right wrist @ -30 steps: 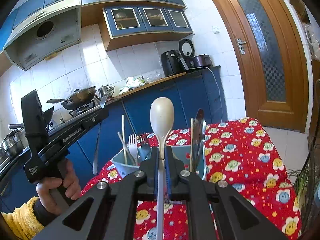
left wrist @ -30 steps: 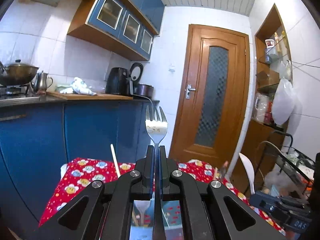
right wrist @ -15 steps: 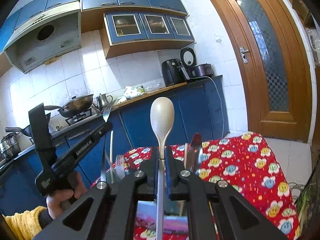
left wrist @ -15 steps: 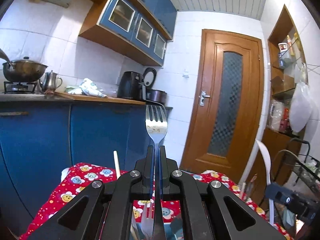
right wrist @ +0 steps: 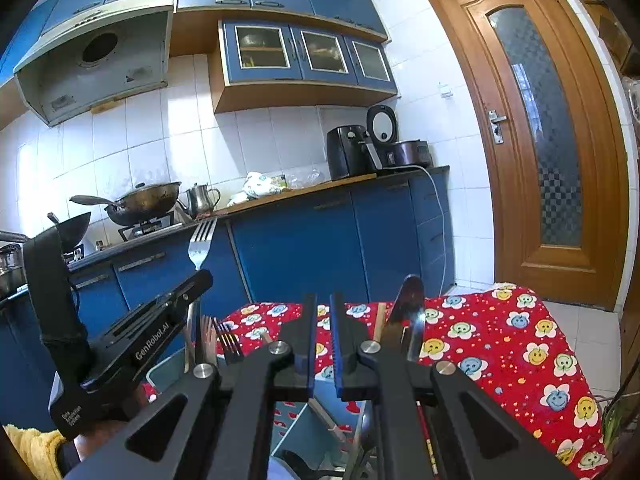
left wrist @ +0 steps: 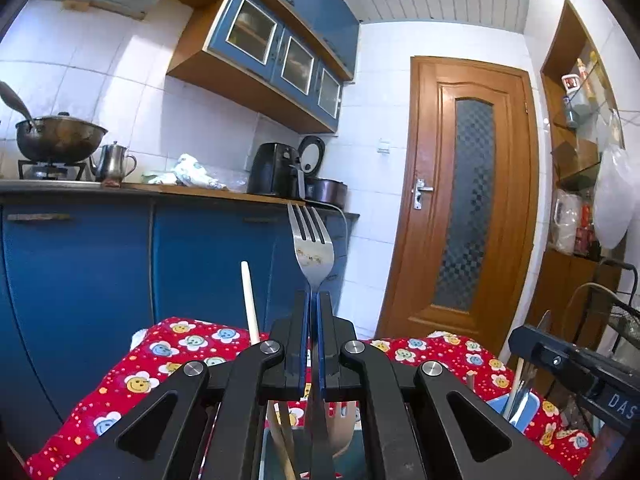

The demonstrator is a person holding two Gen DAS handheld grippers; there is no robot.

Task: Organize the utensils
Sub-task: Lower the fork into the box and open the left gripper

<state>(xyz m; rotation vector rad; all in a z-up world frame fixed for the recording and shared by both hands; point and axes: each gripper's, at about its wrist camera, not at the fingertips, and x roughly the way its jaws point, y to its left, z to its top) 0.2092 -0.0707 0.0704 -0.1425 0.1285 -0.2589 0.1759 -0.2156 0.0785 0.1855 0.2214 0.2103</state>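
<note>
1. Left gripper (left wrist: 314, 300): the jaws are clamped on the neck of the fork (left wrist: 312, 248), which stands upright with its tines up and its handle hanging below the fingers. Keep the clamp firm until the handle is inside a compartment.

2. Target: the pale blue utensil holder (right wrist: 164, 368) sits on the red flowered tablecloth (right wrist: 500, 340), directly under both grippers. In the right wrist view, fork tines (right wrist: 228, 340) already stand in its left end, just beside the left gripper. Judged from this, that end is the fork compartment; aim the handle there.

3. Lower the fork straight down and keep it vertical. A chopstick (left wrist: 250, 300) and a wooden spatula (left wrist: 344, 420) stand close to the handle; steer clear of them so nothing tips. Release only when the handle is well down.

4. Right gripper (right wrist: 324, 304): the jaws are all but closed, with only a narrow slit, and nothing shows between them. Hold it clear of the left gripper's path.

5. Far right: a knife (right wrist: 406, 308) stands in the holder beside the right fingers. Do not knock it.
</note>
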